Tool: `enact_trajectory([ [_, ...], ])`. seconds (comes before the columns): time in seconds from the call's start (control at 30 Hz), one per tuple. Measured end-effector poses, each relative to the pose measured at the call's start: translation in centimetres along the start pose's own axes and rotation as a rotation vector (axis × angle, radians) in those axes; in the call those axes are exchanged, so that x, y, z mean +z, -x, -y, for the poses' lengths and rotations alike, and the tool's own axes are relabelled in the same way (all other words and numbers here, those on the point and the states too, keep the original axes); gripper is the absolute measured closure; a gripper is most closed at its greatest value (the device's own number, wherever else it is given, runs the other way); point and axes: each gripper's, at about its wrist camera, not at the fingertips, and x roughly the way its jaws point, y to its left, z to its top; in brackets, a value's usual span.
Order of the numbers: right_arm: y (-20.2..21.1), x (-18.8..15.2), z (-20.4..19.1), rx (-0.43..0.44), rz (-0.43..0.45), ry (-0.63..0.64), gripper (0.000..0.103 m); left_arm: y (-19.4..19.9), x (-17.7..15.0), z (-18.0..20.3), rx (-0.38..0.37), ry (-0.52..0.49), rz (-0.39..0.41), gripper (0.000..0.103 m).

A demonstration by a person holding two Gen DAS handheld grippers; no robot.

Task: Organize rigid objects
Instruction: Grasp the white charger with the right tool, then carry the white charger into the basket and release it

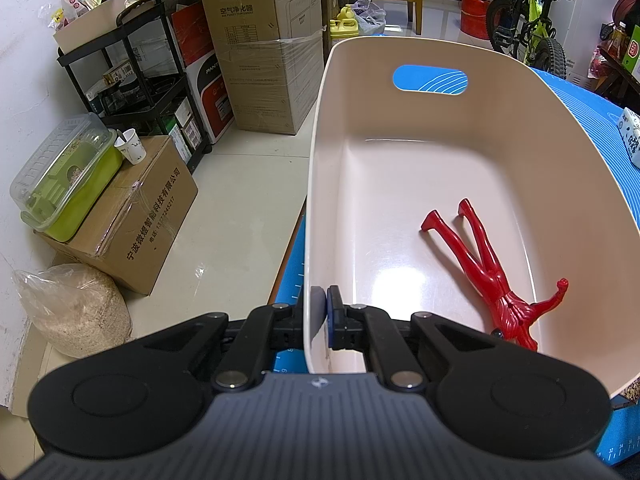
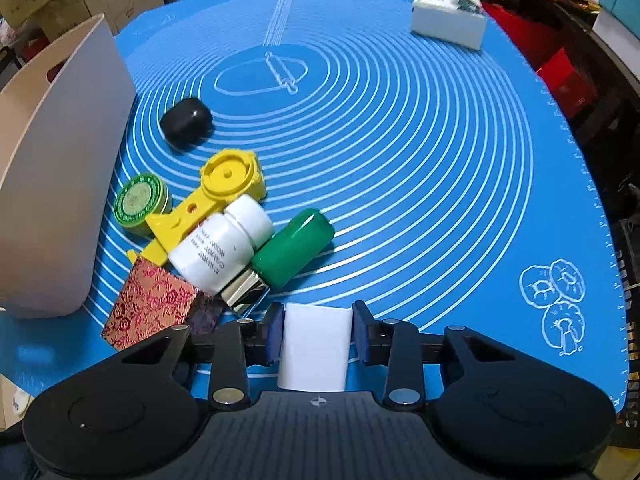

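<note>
My left gripper is shut on the near left wall of a beige plastic bin, one finger inside and one outside. A red toy figure lies on the bin floor at the right. My right gripper is shut on a white box, held just above the blue mat. Ahead on the mat lie a white bottle, a green cylinder, a yellow plastic piece, a green round tin, a black oval case and a red patterned box. The bin stands at the left.
A tissue box sits at the mat's far right. Beyond the table's left edge are cardboard boxes, a black rack, a green lidded container and a sack. A bicycle stands at the back.
</note>
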Motion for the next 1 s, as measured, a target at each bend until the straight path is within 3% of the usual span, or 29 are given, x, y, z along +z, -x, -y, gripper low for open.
enact_trajectory([
  [0.67, 5.1, 1.2, -0.3, -0.030, 0.263, 0.051, 0.061, 0.0, 0.0, 0.0, 0.000, 0.001, 0.000, 0.094],
  [1.0, 9.3, 4.3, -4.2, 0.083, 0.447, 0.119, 0.061, 0.0, 0.0, 0.0, 0.000, 0.000, -0.001, 0.094],
])
